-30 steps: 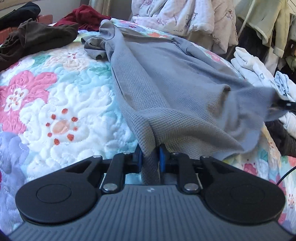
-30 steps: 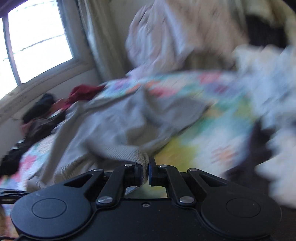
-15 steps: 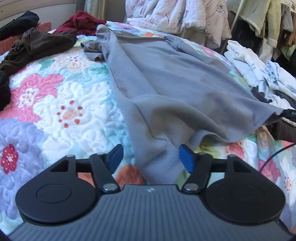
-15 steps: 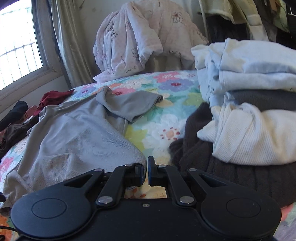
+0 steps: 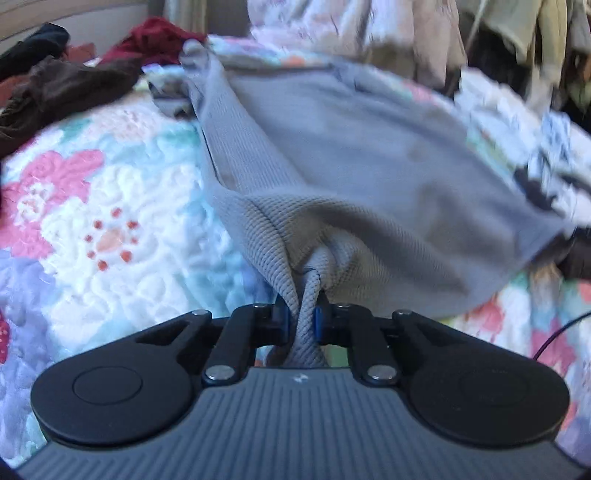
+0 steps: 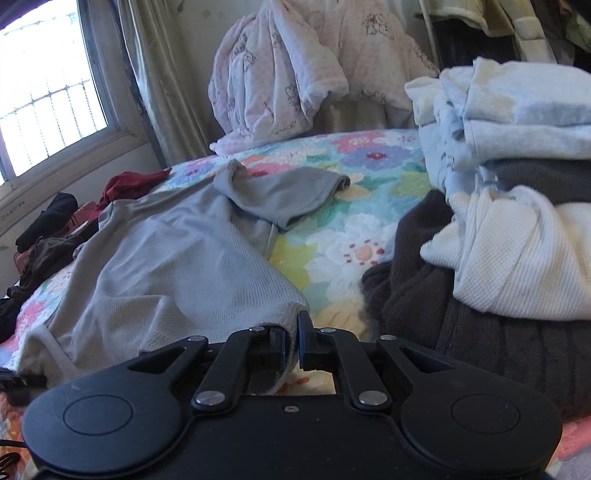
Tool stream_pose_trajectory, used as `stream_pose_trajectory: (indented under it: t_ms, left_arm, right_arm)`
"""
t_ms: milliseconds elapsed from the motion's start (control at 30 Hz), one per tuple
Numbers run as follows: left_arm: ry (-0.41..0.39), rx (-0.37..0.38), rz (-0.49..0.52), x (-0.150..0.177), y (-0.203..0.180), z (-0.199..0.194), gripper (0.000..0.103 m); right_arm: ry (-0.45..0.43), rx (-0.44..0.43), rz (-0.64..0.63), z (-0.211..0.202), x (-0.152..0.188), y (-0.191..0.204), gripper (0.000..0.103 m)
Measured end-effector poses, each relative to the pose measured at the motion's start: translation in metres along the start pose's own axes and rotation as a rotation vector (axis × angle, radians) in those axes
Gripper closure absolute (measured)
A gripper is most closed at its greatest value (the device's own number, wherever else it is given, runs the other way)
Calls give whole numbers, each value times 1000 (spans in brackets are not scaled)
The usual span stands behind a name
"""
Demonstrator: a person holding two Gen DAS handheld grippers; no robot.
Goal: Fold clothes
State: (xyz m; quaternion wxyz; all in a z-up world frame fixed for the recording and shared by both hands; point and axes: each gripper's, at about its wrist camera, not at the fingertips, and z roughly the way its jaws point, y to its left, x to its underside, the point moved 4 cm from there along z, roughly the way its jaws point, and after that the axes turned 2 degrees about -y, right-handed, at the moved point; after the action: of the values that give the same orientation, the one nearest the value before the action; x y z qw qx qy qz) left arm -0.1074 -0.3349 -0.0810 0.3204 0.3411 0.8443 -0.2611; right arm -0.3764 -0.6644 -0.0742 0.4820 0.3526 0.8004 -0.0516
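A grey waffle-knit T-shirt (image 5: 332, 155) lies spread on a floral quilt (image 5: 92, 206), collar end far, hem near. My left gripper (image 5: 301, 317) is shut on a bunched fold of its near hem at the left corner. In the right wrist view the same shirt (image 6: 177, 258) lies flat with one short sleeve (image 6: 280, 195) out to the right. My right gripper (image 6: 293, 343) is shut on the hem's other corner, low over the quilt (image 6: 343, 236).
Dark brown (image 5: 62, 92) and red (image 5: 155, 35) garments lie at the quilt's far left. A stack of folded white, grey and brown clothes (image 6: 509, 229) stands right of the right gripper. A pink padded garment (image 6: 295, 70) hangs behind; a window (image 6: 48, 92) is left.
My left gripper was shut on the hem, opened half a second ago, and is now shut again on a bunched fold. My right gripper kept its hold and came to rest.
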Motion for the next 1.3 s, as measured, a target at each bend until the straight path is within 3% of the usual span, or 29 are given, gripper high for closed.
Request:
stream_pose_trajectory:
  t_ms: [133, 267, 333, 400, 433, 533, 633, 700, 833, 967, 1033, 1133, 1233, 1300]
  left_arm:
    - [-47, 21, -143, -1, 20, -16, 92]
    - [-58, 24, -225, 7, 36, -18, 92]
    - [-75, 29, -228, 5, 37, -19, 93]
    - [-113, 64, -245, -3, 39, -23, 94]
    - [-149, 89, -256, -9, 40, -29, 94]
    - [-227, 115, -294, -31, 47, -55, 94]
    - [-233, 70, -325, -41, 54, -78, 94]
    - [-229, 28, -314, -36, 58, -90, 96]
    - [-172, -57, -315, -11, 76, -92, 96]
    - [-135, -81, -363, 11, 97, -77, 96]
    - [-142, -103, -367, 13, 104, -75, 96]
    - [-162, -145, -360, 11, 111, -78, 96]
    - [-156, -143, -335, 9, 106, -81, 96]
    - [-136, -154, -288, 10, 101, -80, 96]
  right_arm:
    - [37, 0, 35, 8, 9, -5, 85]
    - [70, -72, 125, 26, 28, -13, 52]
    - [69, -91, 158, 37, 37, -16, 52]
    - [28, -154, 167, 27, 22, -13, 58]
    - [4, -192, 171, 19, 11, -11, 97]
    - [-67, -306, 185, -3, -20, -5, 99]
    - [-138, -419, 198, -27, -51, 1, 99]
    - [-176, -471, 142, -61, -67, 14, 99]
    - [-84, -465, -20, -93, -45, 49, 99]
    - [116, -299, -63, -48, 11, 50, 99]
    - [146, -263, -51, -32, 27, 46, 97]
    - [149, -235, -20, -21, 31, 42, 86]
    - [144, -153, -75, -20, 33, 43, 51]
    - [142, -97, -117, -20, 37, 42, 49]
